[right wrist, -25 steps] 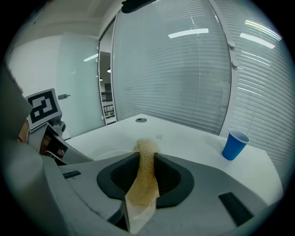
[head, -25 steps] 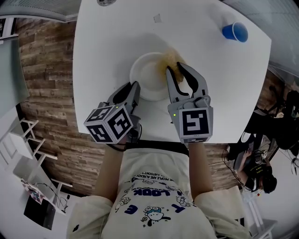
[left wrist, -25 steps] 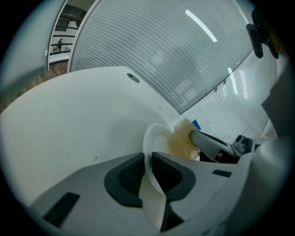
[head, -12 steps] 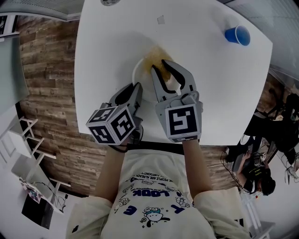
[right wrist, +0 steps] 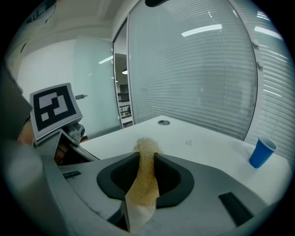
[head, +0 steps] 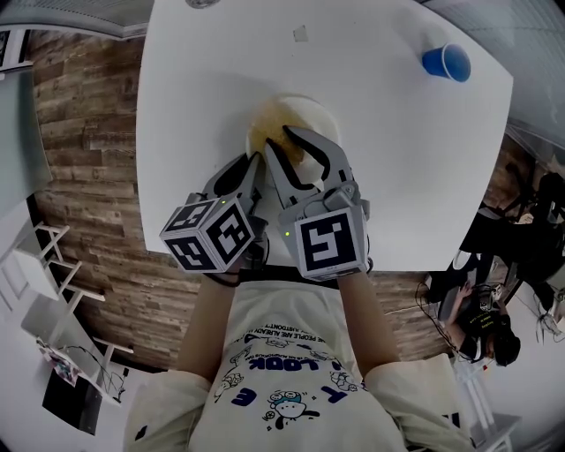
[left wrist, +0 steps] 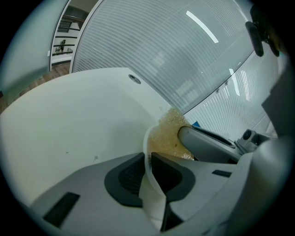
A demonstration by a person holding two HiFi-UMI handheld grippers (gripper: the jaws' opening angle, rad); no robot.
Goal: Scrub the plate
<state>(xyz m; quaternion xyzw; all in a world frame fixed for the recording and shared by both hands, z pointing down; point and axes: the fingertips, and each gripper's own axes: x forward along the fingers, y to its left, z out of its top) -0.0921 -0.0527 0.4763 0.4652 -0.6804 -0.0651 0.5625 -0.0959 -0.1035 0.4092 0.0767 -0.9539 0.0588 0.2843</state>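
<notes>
A white plate (head: 320,113) lies on the white table (head: 203,88). My left gripper (head: 250,164) is shut on the plate's near-left rim (left wrist: 148,159), one pad on either side of the thin edge. My right gripper (head: 277,139) is shut on a yellow-brown sponge (right wrist: 144,182), which stands upright between its pads. In the head view the sponge (head: 267,117) rests on the left part of the plate, close to the left gripper's fingers. The left gripper view shows the sponge (left wrist: 167,133) inside the plate, with a right finger (left wrist: 207,144) over it.
A blue cup (head: 444,62) stands at the table's far right, also in the right gripper view as a blue cup (right wrist: 261,152). A small scrap (head: 300,33) and a round inset (head: 199,3) lie near the far edge. The person's torso is at the near edge.
The right gripper has carried the sponge leftward across the plate, from its right rim to its left part. The left gripper has kept its hold on the rim and stayed put.
</notes>
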